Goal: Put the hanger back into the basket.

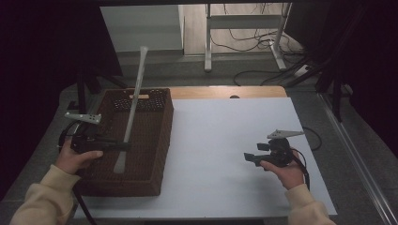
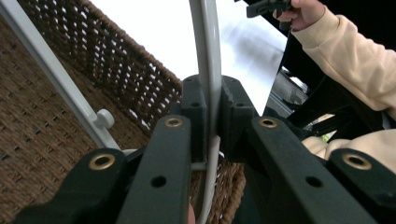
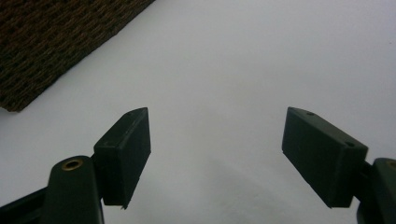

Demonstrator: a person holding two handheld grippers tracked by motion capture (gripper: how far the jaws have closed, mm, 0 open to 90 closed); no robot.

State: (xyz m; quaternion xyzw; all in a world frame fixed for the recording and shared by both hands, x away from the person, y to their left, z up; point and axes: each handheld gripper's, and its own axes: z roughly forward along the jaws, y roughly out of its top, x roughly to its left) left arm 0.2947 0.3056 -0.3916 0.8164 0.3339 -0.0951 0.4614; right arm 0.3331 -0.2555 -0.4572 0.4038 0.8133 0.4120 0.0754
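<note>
My left gripper (image 1: 123,146) is clenched on a long white shoehorn (image 1: 133,105), which stands tilted over the brown wicker basket (image 1: 159,140) at the table's left. My right gripper (image 3: 215,149) is released, jaws wide above the white table (image 1: 220,140).

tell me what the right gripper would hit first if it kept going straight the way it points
Probably nothing soon: the right gripper, open, faces bare white table. The wicker basket lies off to one side, though depth is unclear.

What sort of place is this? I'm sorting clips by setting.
Probably a lab or workshop recording booth: a white table top ringed by dark curtains, cables strewn on the floor beside a desk frame behind it.
</note>
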